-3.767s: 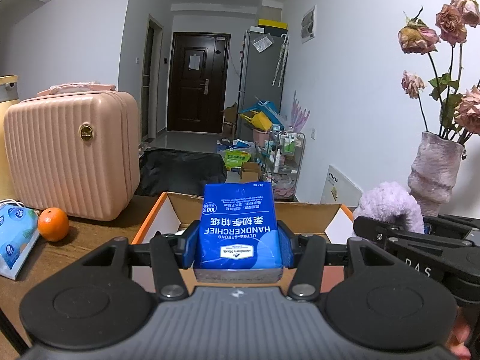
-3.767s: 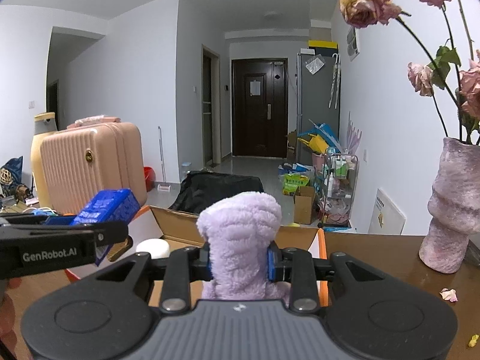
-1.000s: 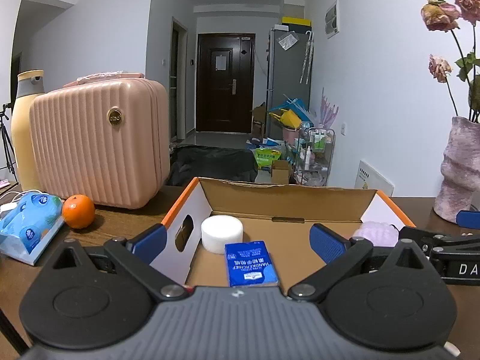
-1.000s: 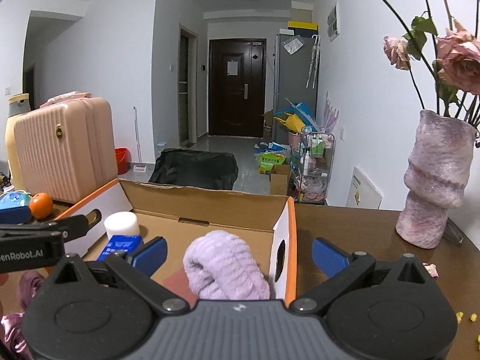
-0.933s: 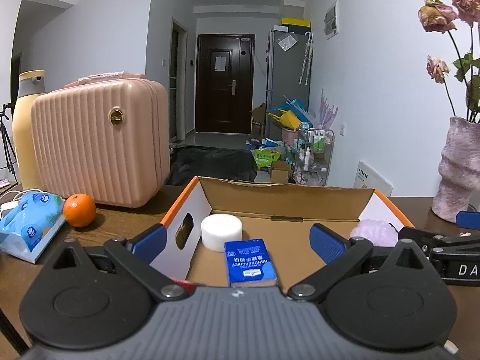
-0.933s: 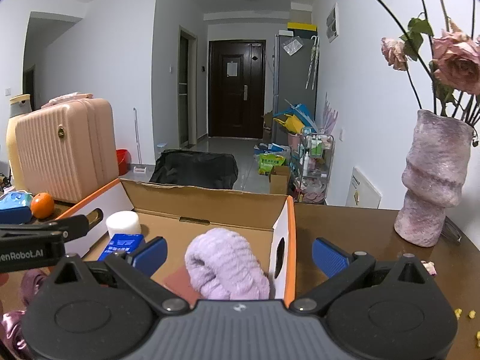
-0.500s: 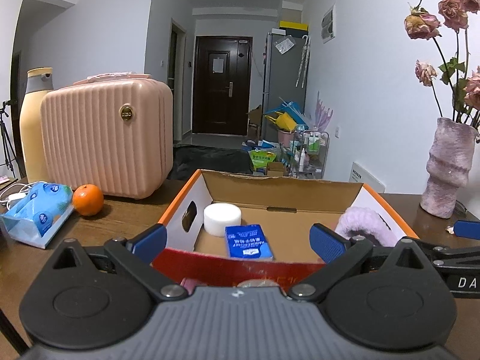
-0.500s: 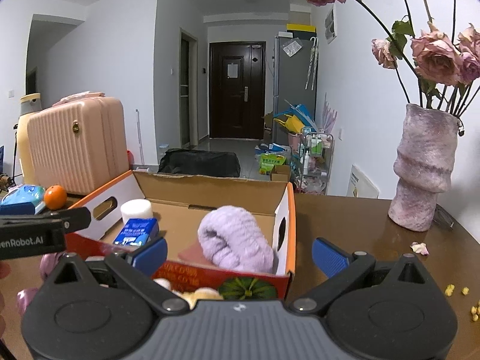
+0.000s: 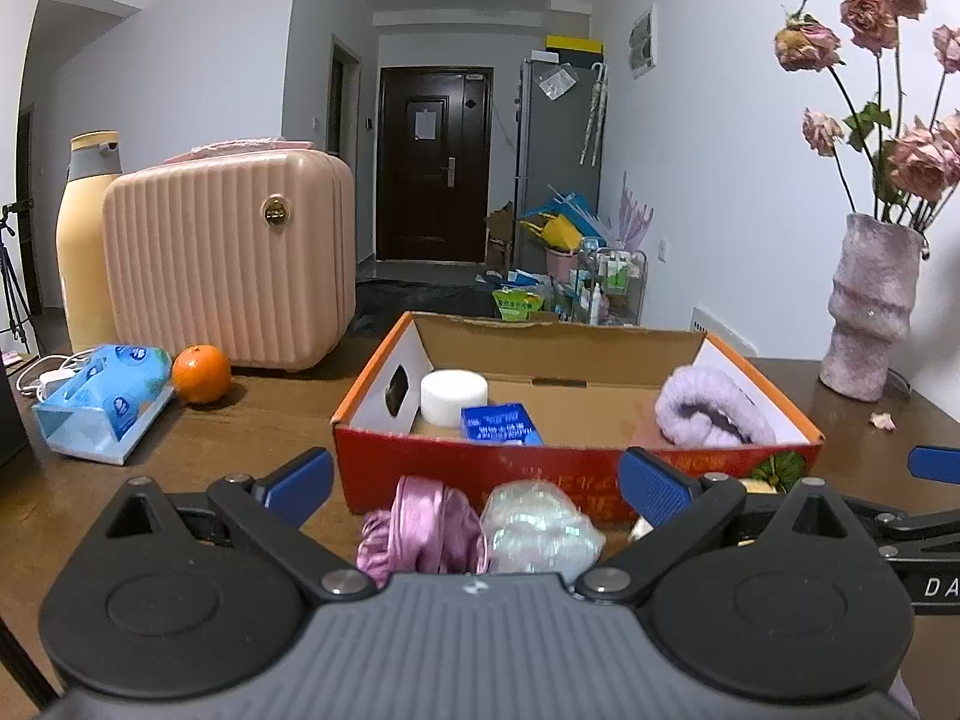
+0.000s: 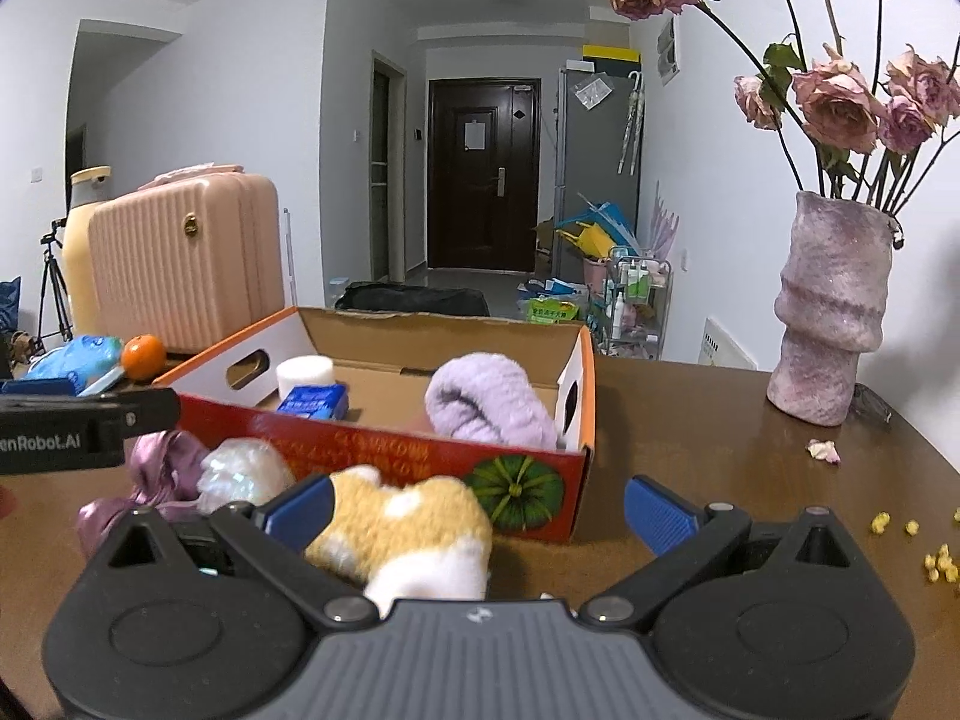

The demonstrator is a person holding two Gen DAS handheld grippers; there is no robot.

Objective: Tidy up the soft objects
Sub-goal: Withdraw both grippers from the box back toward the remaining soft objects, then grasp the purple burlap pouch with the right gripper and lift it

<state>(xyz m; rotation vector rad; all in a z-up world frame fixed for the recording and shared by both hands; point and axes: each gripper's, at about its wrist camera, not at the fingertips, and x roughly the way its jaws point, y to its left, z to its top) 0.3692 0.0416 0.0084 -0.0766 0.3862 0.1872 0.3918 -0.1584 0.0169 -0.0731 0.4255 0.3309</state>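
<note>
Directly ahead of the left hand-held gripper [image 9: 474, 480], between its widely spread and empty blue pads, lie a pink satin scrunchie [image 9: 417, 525] and a pale iridescent scrunchie [image 9: 540, 528], side by side and touching on the surface [image 9: 198, 450]. Both sit just in front of the box's near wall. The right hand-held gripper [image 10: 477, 507], jaws likewise wide and holding nothing, has a tan and white plush piece [image 10: 408, 531] between its pads, nearer the left pad; the piece's long axis appears to run left to right across the opening. Judged from this, each gripper is nearest its own item, and a short forward reach would suffice. Beyond, the cardboard box [image 9: 576, 471] already holds a blue tissue pack [image 9: 499, 423], a white round pad [image 9: 453, 397] and a lilac fluffy roll [image 10: 489, 402]. Farther left stand an orange [image 9: 201, 373] and a pink case [image 9: 231, 264].
</note>
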